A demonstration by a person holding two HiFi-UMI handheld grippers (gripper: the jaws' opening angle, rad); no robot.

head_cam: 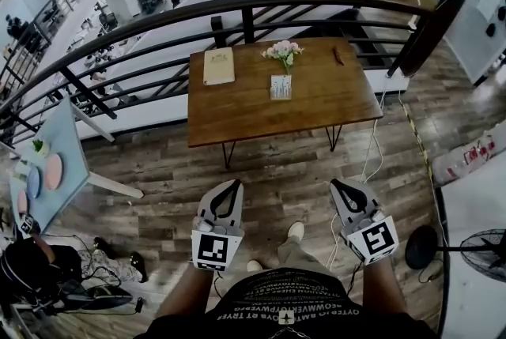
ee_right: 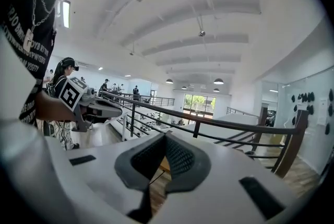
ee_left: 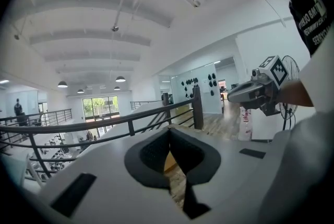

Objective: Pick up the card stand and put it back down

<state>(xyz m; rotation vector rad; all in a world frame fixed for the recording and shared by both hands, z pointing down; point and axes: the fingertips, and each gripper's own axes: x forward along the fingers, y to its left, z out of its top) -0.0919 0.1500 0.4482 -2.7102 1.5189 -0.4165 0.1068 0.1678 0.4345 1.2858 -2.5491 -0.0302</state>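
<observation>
The card stand [head_cam: 281,87] stands upright near the middle of the wooden table [head_cam: 237,110], just in front of a bunch of pink flowers [head_cam: 283,51]. On the table's left part lies a tan book [head_cam: 219,65]. Well short of the table, over the plank floor [head_cam: 277,163], the left gripper [head_cam: 235,184] has its jaws pressed together with nothing between them. The right gripper [head_cam: 337,184] is likewise closed and empty.
</observation>
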